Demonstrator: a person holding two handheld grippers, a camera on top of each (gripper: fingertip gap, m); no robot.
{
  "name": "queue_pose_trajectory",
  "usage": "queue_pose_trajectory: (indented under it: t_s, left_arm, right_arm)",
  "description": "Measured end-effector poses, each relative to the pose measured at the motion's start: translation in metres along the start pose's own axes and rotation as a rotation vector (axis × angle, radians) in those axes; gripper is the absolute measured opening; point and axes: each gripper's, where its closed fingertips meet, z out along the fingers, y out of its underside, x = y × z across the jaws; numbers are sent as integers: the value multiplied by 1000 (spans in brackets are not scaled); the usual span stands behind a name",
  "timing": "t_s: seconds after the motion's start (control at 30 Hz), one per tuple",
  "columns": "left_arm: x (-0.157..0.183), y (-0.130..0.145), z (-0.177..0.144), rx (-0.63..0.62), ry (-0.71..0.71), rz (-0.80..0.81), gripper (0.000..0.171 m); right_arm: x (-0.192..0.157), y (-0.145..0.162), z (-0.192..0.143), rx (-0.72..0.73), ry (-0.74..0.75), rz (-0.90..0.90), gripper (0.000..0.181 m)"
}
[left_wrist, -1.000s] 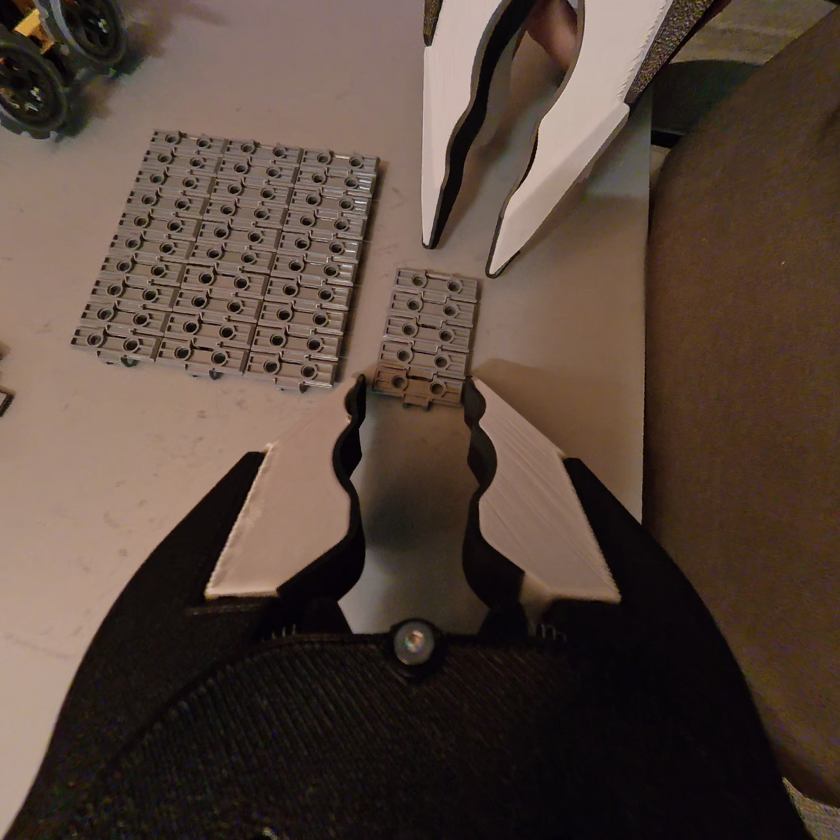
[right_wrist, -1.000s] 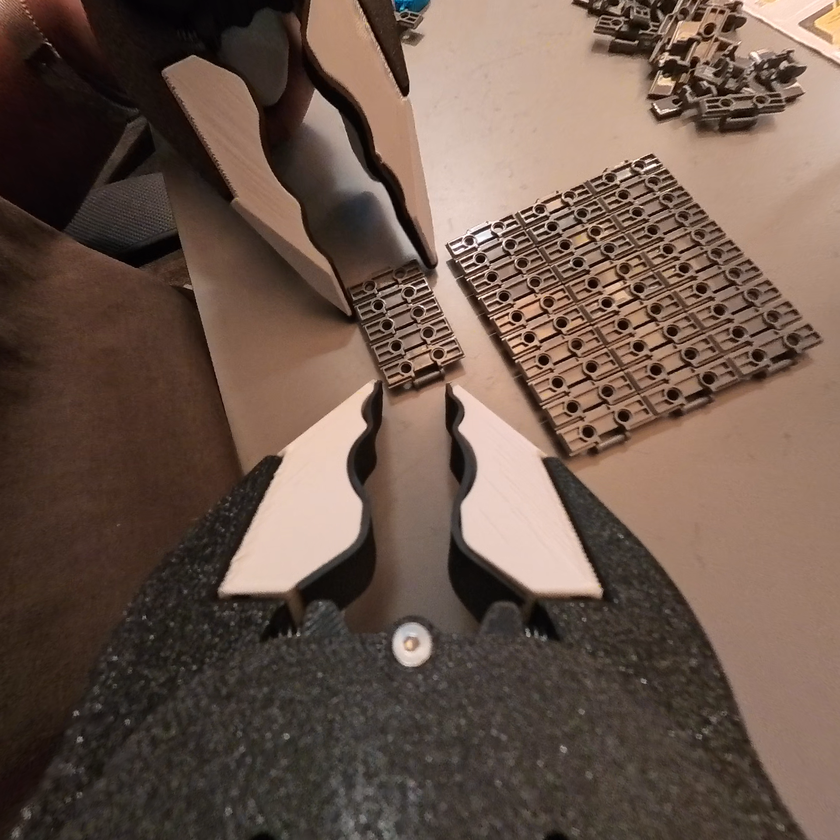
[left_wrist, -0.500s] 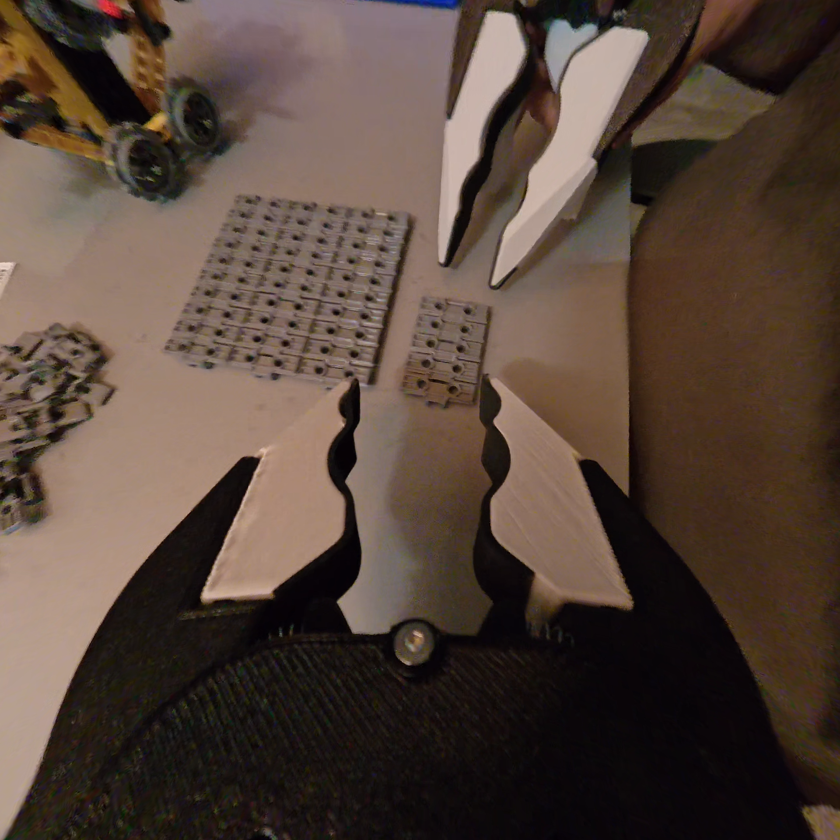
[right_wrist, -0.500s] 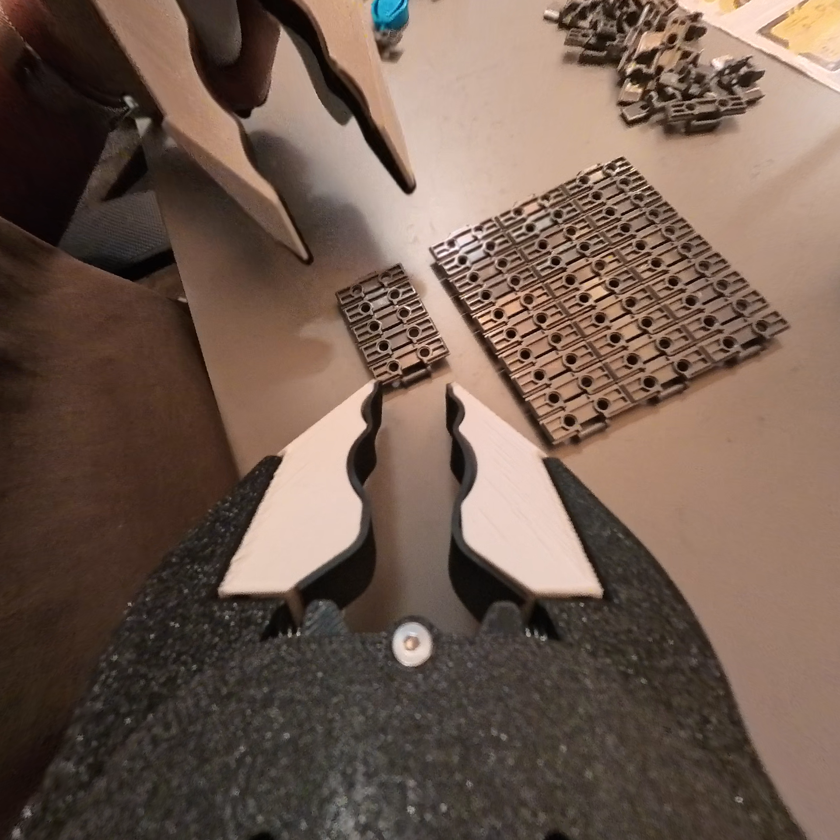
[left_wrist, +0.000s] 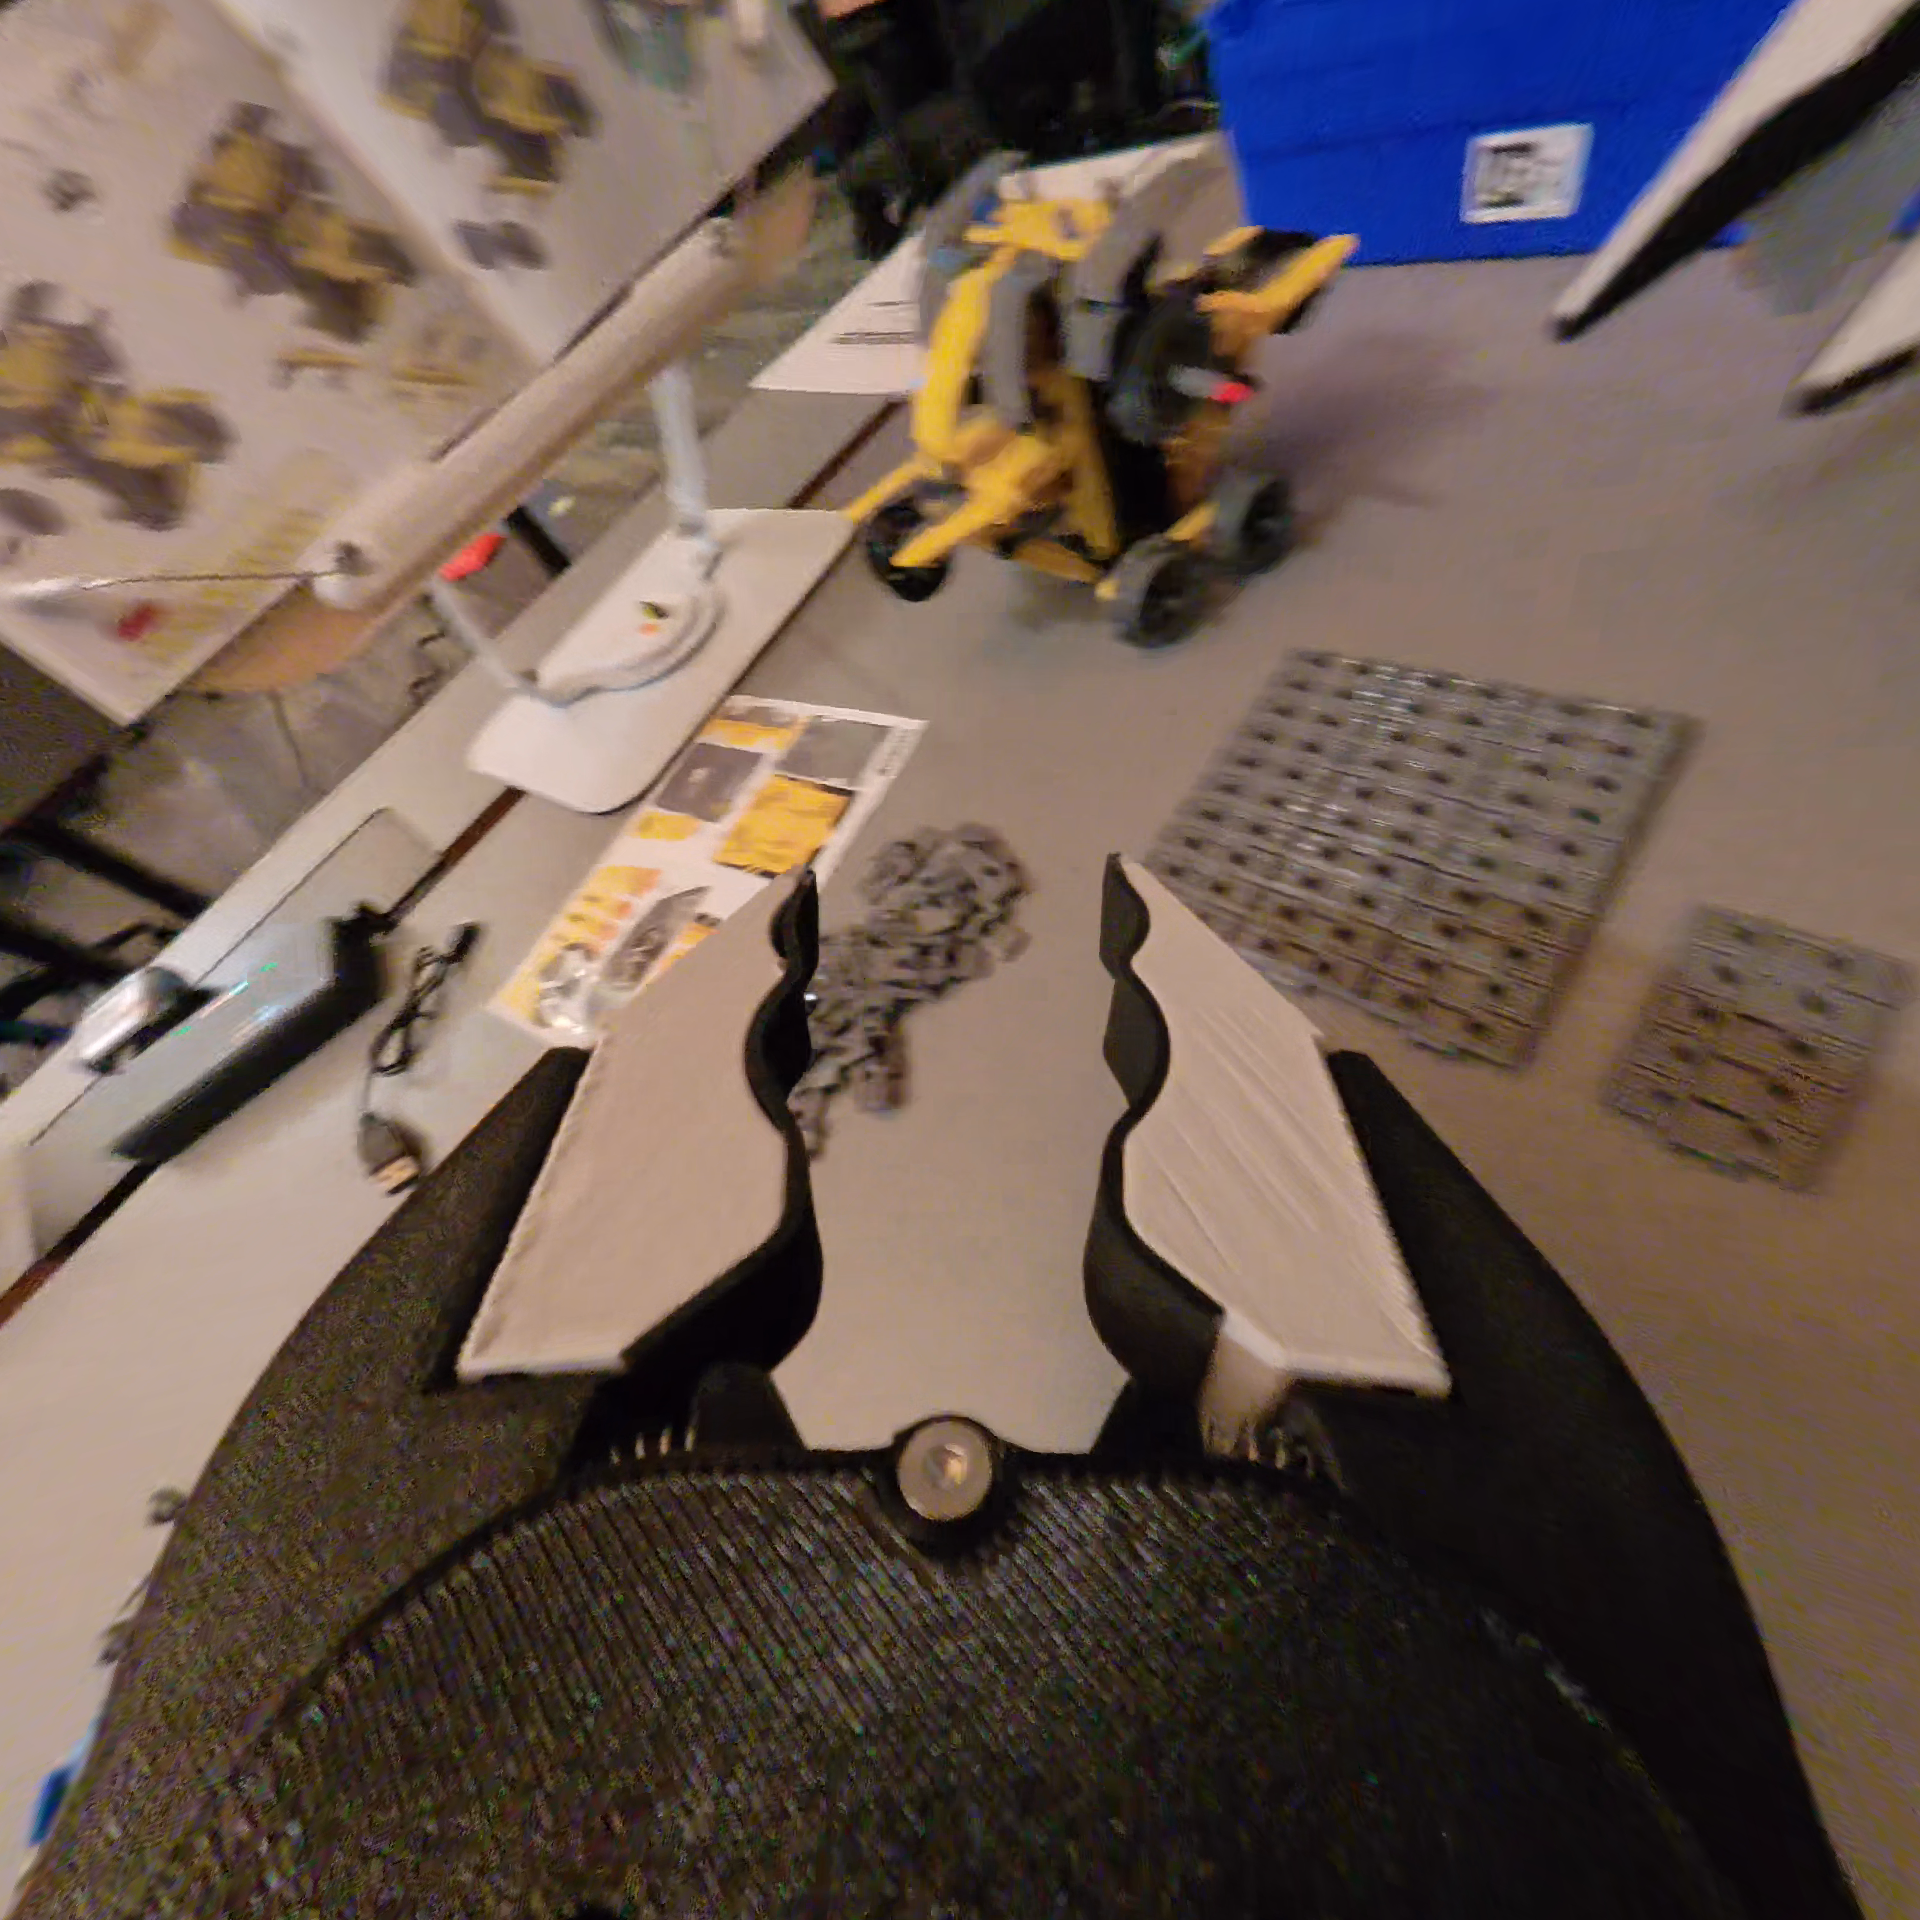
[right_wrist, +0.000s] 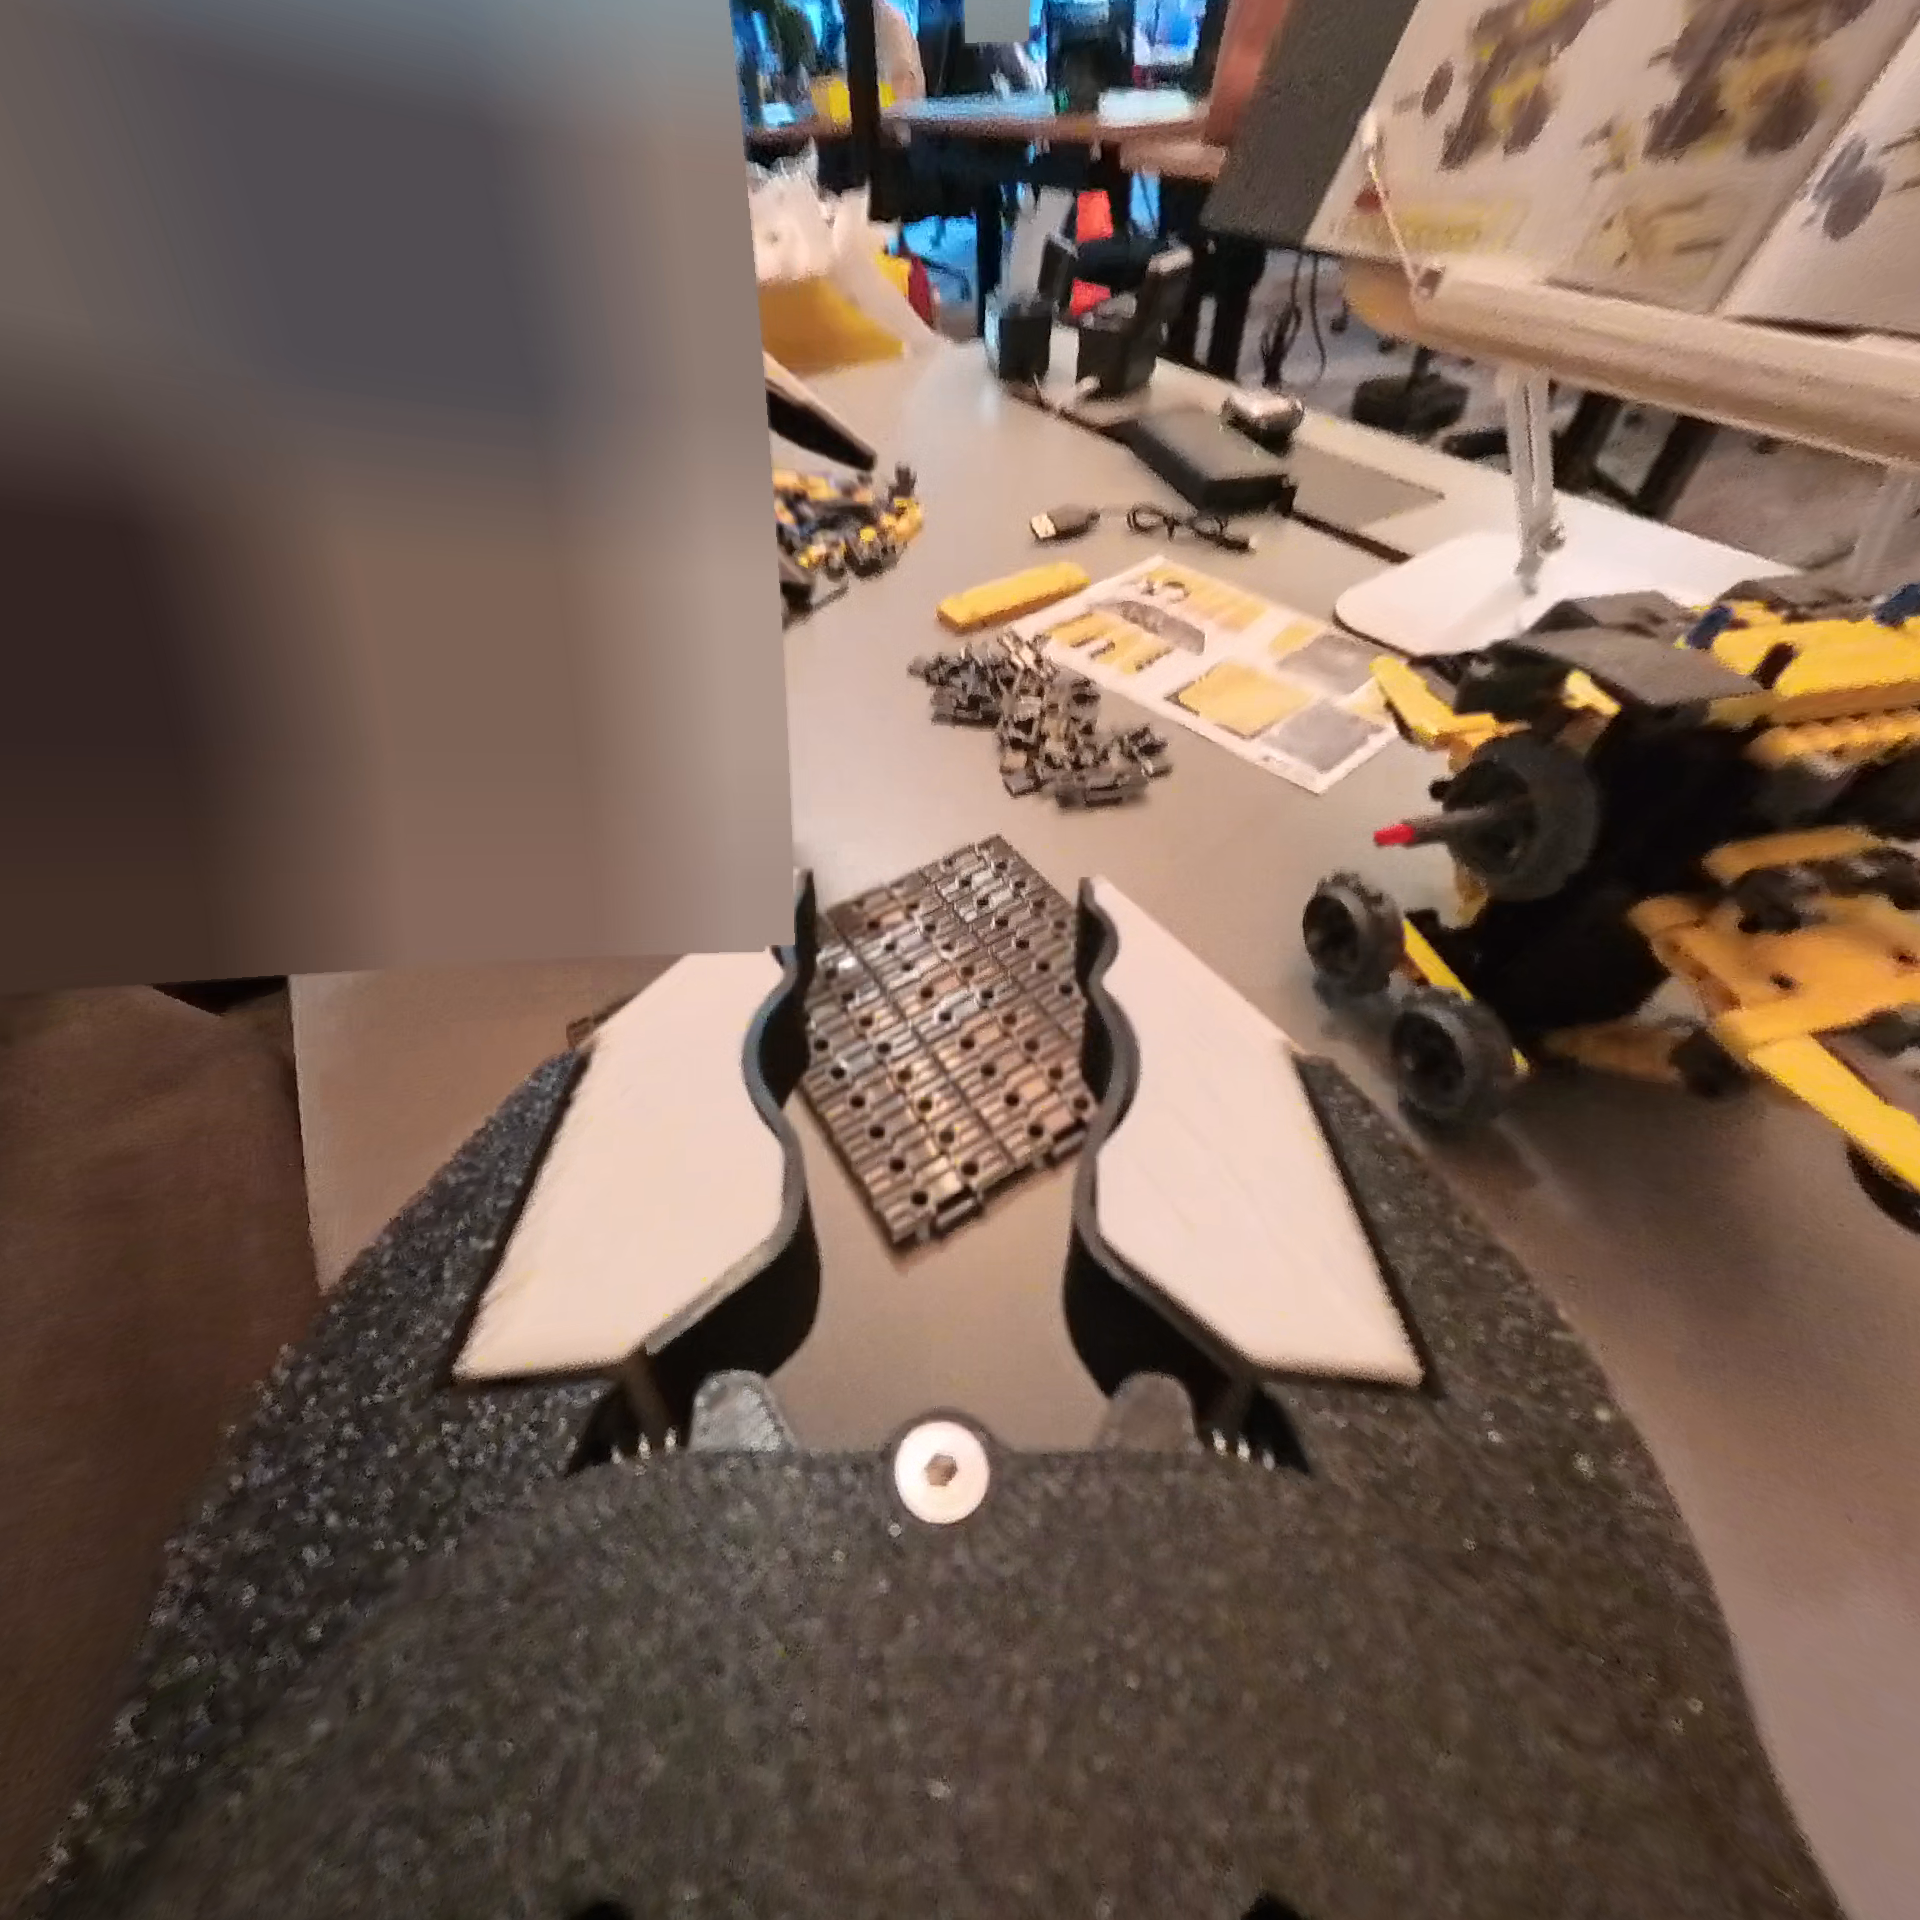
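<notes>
Above the grey table (left_wrist: 1558, 1351), the left gripper (left_wrist: 956, 904) hangs empty, jaws apart, nearest a loose pile of links (left_wrist: 914, 935). Over the large track mat (right_wrist: 940, 1029), the right gripper (right_wrist: 940, 904) gapes too, holding nothing

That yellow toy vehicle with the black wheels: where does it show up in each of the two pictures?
Left wrist view: the yellow toy vehicle stands upper centre, beyond the large grey linked mat.
Right wrist view: it fills the right edge, right of the same mat.
Shared landmark: the pile of loose dark pieces beside the printed sheet.

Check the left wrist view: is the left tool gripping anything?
No, the left tool is open and empty above the table.
</notes>
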Motion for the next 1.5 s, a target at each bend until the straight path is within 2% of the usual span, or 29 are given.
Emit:
queue_pose_trajectory:
  t_s: [0.1, 0.17, 0.23, 0.3, 0.37, 0.43, 0.57, 0.7, 0.9, 1.0, 1.13, 1.5]
  left_arm:
    - [-41, 13, 16, -75, -27, -78, 50]
    - [-55, 30, 26, -156, -8, -129, 37]
    - [-53, 40, 32, -164, 17, -159, 26]
    - [-39, 53, 37, -170, 73, -203, 14]
    - [-29, 73, 39, -242, 101, -240, 16]
    - [-32, 89, 41, -300, 72, -233, 18]
    - [-30, 95, 46, -316, 114, -310, 23]
    - [-32, 106, 49, -365, 84, -300, 23]
    - [-28, 110, 54, -383, 85, -295, 18]
    - [-24, 109, 56, -380, 101, -287, 9]
    - [-25, 107, 55, -376, 89, -262, 9]
    - [-23, 50, 35, -149, 102, -326, 9]
  right_arm:
    - [1, -3, 9, 79, -34, 45, 48]
    - [2, 5, 11, 110, -34, 67, 44]
    - [1, 18, 10, 62, -22, 57, 45]
    - [4, 16, 6, 83, 22, 25, 41]
    - [3, 12, 6, 105, 14, 31, 41]
    - [4, 15, 9, 83, 15, 45, 42]
    - [5, 16, 9, 80, 22, 44, 42]
    - [6, 15, 7, 93, 27, 51, 42]
    - [6, 15, 7, 92, 34, 42, 42]
    - [6, 15, 7, 90, 35, 39, 42]
    - [6, 15, 7, 93, 37, 37, 42]
    - [8, 13, 4, 109, 38, 52, 42]
